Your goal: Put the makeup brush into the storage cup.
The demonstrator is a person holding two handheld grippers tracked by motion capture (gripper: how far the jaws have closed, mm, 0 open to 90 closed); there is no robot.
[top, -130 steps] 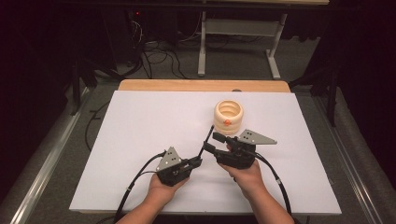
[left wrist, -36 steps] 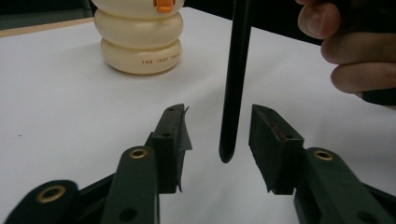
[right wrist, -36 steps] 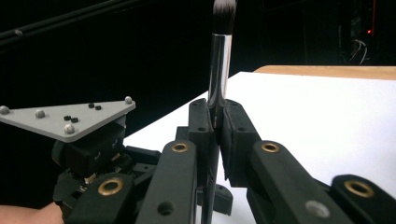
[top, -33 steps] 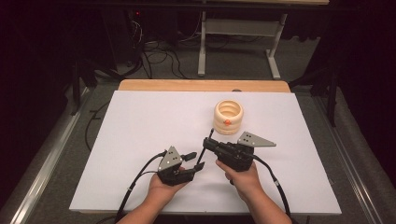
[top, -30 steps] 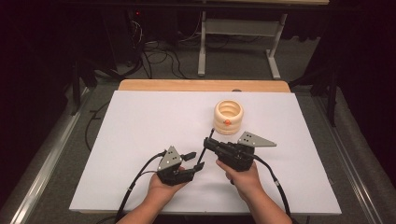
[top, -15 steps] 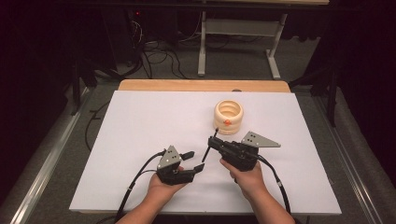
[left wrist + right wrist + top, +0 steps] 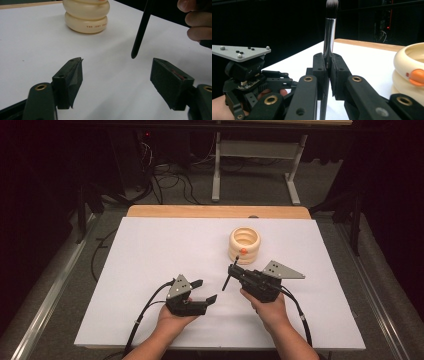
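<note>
**Around the white counter**

The counter (image 7: 150, 270) has a white top, with a strip of bare light wood (image 7: 215, 211) showing along its far edge. Beyond that edge stands a pale metal table frame (image 7: 255, 155) on the grey floor (image 7: 65, 285). A tangle of black cables (image 7: 165, 177) lies on the floor to the left of the frame, below a dark unit with a small red light (image 7: 146, 134). A metal rail (image 7: 50, 295) runs along the floor beside the counter's left side. The background is dark.
</note>
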